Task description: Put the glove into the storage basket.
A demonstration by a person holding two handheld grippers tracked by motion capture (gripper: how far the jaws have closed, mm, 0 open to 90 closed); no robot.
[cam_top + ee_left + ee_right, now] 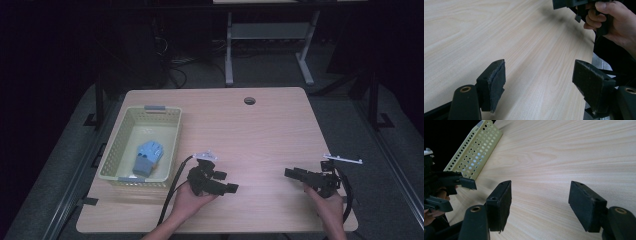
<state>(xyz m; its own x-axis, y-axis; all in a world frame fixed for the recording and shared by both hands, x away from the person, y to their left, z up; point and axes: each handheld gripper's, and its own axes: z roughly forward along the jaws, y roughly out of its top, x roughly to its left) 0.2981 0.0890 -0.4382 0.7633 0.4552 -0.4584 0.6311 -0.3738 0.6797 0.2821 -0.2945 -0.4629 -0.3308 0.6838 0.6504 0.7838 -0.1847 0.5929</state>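
Blue object (148, 156) sits in basket (118, 140), off to the outer side of left tongs (228, 182); looks placed already.
Both tongs wide open, nothing held: left tongs over bare table (260, 135) just beside the basket, right tongs (291, 173) well apart from it. No loose items near either; judging little left to do.

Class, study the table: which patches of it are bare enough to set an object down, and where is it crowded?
Bare wood runs from the basket across to the table's right edge, and lies between the left claw and right claw. The crowded spot is the basket, holding a blue object.
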